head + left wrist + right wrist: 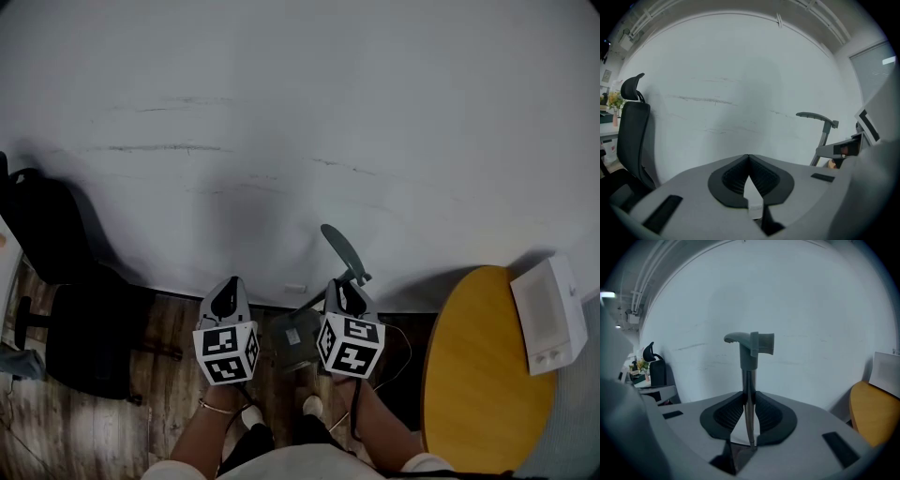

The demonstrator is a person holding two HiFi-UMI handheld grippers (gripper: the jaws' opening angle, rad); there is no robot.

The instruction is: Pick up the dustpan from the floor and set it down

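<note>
The grey dustpan [295,339] hangs low between my two grippers, over the wooden floor just before the wall. Its thin metal pole rises to a flat grey handle grip [342,251]. My right gripper [343,286] is shut on that pole. In the right gripper view the pole [749,380] stands upright between the pads [765,414], with the grip [749,348] above the right gripper [749,397]. My left gripper [228,286] is beside it on the left, shut and holding nothing [748,158]. From the left gripper view the handle grip [815,116] shows at the right.
A white wall [281,112] fills the view ahead. A black office chair [84,328] stands at the left, with its tall backrest [630,126] in the left gripper view. A round yellow table [483,375] with a white box [548,314] is at the right. The person's shoes [312,405] are below.
</note>
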